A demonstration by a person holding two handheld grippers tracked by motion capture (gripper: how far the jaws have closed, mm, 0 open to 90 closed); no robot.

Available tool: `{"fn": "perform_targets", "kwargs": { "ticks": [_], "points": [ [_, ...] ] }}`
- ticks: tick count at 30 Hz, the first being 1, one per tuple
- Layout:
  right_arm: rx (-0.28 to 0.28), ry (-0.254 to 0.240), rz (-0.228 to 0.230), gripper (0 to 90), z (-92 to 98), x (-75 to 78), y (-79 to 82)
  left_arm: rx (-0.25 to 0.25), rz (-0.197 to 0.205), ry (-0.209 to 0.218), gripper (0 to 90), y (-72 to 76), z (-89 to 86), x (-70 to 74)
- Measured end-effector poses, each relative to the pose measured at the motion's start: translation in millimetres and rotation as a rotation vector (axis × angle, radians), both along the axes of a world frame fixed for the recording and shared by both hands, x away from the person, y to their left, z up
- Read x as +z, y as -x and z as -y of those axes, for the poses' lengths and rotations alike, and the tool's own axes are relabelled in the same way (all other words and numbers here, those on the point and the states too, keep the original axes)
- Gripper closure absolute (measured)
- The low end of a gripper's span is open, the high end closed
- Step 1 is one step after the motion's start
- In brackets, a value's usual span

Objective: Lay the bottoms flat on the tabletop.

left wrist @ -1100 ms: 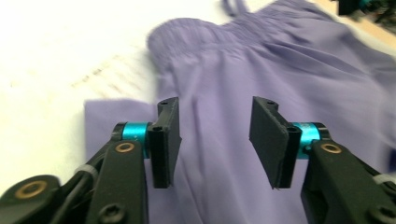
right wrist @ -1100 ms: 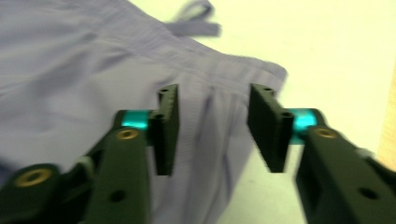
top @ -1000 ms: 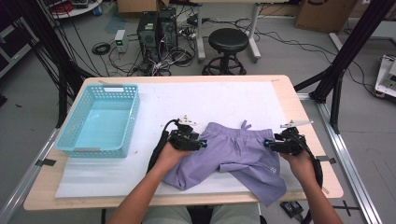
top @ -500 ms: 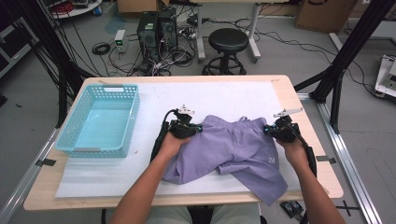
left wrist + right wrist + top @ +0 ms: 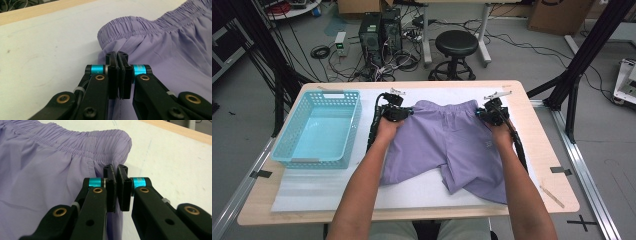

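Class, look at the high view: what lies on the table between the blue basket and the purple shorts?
Between the blue basket and the purple shorts lies a bare strip of white mat, crossed by the person's left forearm, as the high view shows.

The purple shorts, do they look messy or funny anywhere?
Slightly. The purple shorts lie mostly flat, waistband pinched at each end by the left gripper and right gripper, but the right leg hangs over the white mat's front edge and looks longer than the other.

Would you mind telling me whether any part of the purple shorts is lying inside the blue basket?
No, the purple shorts lie spread on the white mat, apart from the blue basket at the table's left.
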State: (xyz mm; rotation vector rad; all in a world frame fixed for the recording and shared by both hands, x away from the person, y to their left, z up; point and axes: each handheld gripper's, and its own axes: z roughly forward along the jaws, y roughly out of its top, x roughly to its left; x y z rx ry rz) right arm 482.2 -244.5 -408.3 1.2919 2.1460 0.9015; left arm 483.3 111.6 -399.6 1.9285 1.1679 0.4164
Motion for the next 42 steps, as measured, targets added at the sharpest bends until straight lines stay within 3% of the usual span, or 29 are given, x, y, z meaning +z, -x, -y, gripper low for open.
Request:
{"fn": "perform_targets", "kwargs": {
  "ticks": [3,4,7,8,9,10,11,12,13,15,17,18,21,22,23,24,27,28,29,30,31,32,36,38,42],
  "points": [
    [0.000,-0.009,0.001,83.2,-3.5,-2.3,-1.3,0.011,-0.025,0.004,84.9,-1.5,-1.6,-4.9],
    [0.002,-0.016,-0.016,75.1,-3.6,-4.6,-0.3,0.016,-0.042,0.021,67.8,0.0,-3.8,-7.0],
    [0.001,-0.031,-0.024,68.4,0.4,-5.4,4.6,0.005,-0.054,0.035,61.2,4.3,-6.7,-6.8],
    [0.005,-0.038,-0.026,61.5,8.1,-4.9,11.7,-0.001,-0.049,0.052,55.4,8.3,-8.4,-6.8],
    [0.007,-0.040,-0.022,61.0,13.3,-4.5,15.9,-0.016,-0.047,0.069,55.0,12.9,-9.9,-7.0],
    [0.003,-0.030,-0.008,60.9,19.4,-4.3,21.5,-0.045,-0.046,0.059,54.5,22.9,-12.6,-8.4],
    [0.003,-0.030,-0.008,60.9,19.4,-4.3,21.5,-0.045,-0.046,0.059,54.4,22.9,-12.6,-8.4],
    [-0.013,-0.063,-0.024,59.6,34.7,-5.2,30.5,-0.054,-0.047,0.051,54.1,28.0,-13.8,-9.9],
    [-0.013,-0.063,-0.024,59.6,34.7,-5.2,30.5,-0.060,-0.049,0.056,54.1,33.2,-15.0,-12.2],
    [0.007,-0.079,-0.053,56.5,51.2,-7.9,46.0,-0.093,-0.063,0.049,53.0,49.3,-17.0,-19.0],
    [0.030,-0.081,-0.066,55.4,53.9,-8.9,51.9,-0.103,-0.069,0.048,53.0,54.5,-17.6,-20.9],
    [0.069,-0.063,-0.086,51.7,56.1,-10.9,64.1,-0.116,-0.076,0.039,51.9,64.7,-18.4,-24.9],
    [0.093,-0.050,-0.111,47.6,57.6,-14.9,74.1,-0.129,-0.085,0.016,51.6,73.7,-18.4,-28.1],
    [0.112,-0.050,-0.140,46.8,57.2,-19.7,82.9,-0.132,-0.069,0.020,50.4,82.2,-19.0,-30.8],
    [0.112,-0.050,-0.140,46.8,57.2,-19.7,82.9,-0.132,-0.069,0.020,50.4,82.2,-19.0,-30.8],
    [0.129,-0.042,-0.151,46.9,55.1,-24.5,91.0,-0.139,-0.078,-0.006,50.3,86.7,-18.9,-32.0],
    [0.136,-0.028,-0.159,48.1,52.9,-28.4,96.0,-0.148,-0.074,-0.020,51.0,90.7,-17.6,-34.8],
    [0.127,-0.003,-0.157,55.8,51.0,-31.8,98.7,-0.160,-0.081,-0.056,53.4,93.8,-14.8,-39.3],
    [0.122,0.012,-0.139,64.0,50.9,-32.3,99.9,-0.160,-0.081,-0.056,60.2,93.8,-14.8,-39.3],
    [0.118,0.020,-0.128,75.7,51.5,-32.3,100.2,-0.170,-0.043,-0.111,65.7,97.8,-12.1,-42.8],
    [0.118,0.020,-0.128,75.7,51.5,-32.3,100.2,-0.170,-0.043,-0.111,77.5,97.8,-12.1,-42.8],
    [0.122,0.028,-0.122,86.5,53.9,-31.8,98.0,-0.171,-0.038,-0.112,85.6,97.9,-12.4,-42.8],
    [0.073,0.051,-0.098,87.4,55.4,-31.7,92.9,-0.130,-0.018,-0.097,89.2,90.9,-16.6,-45.0],
    [0.003,0.057,-0.067,87.4,58.9,-32.3,85.0,-0.087,-0.013,-0.080,89.4,81.1,-19.7,-45.6],
    [-0.039,0.051,-0.040,87.4,61.3,-33.6,77.3,-0.056,0.015,-0.081,89.4,70.6,-17.9,-41.1]
  ]
}}
